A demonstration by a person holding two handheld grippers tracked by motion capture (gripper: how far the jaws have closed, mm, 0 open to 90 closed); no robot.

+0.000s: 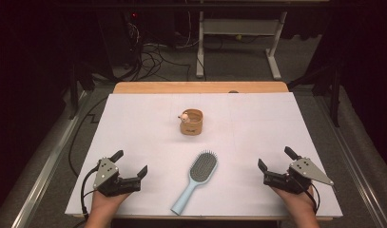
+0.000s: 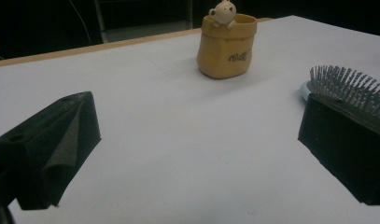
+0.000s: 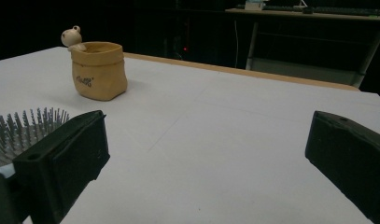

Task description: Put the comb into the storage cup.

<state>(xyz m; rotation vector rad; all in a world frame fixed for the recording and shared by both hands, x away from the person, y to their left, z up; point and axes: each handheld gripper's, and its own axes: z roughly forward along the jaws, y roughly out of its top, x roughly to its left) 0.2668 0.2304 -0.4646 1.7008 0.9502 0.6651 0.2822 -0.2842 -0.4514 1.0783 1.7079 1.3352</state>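
table: white sheet (image 1: 148, 128) covers the top, wooden edge (image 1: 200, 87) shows along the far side
left gripper (image 1: 132, 164): near-left corner of the sheet, jaws spread wide apart, nothing between them, held in a hand (image 1: 104, 204) that is cut off at the bottom edge
right gripper (image 1: 275, 158): near-right corner, jaws also spread wide, holding nothing; hand (image 1: 303, 206) cut off the same way
hairbrush (image 1: 197, 180): lies flat between the two grippers, near edge of the sheet, light blue handle toward the person, bristles up, touching neither gripper
hairbrush, gripper views: only part of the bristle head is visible in each, the rest sits behind a jaw; handle hidden
pot (image 1: 191, 122): small tan sack-shaped holder, upright, mid-table beyond the brush, well apart from both grippers
pot figure (image 2: 222, 12): small pale animal-like figure on the rim; can't tell what animal
pot lettering (image 2: 239, 57): dark script on the side, unreadable
pot inside: can't see in from any view
background: dark; cables (image 1: 153, 54) on the floor and a white desk frame (image 1: 238, 33) beyond the table, details hard to make out
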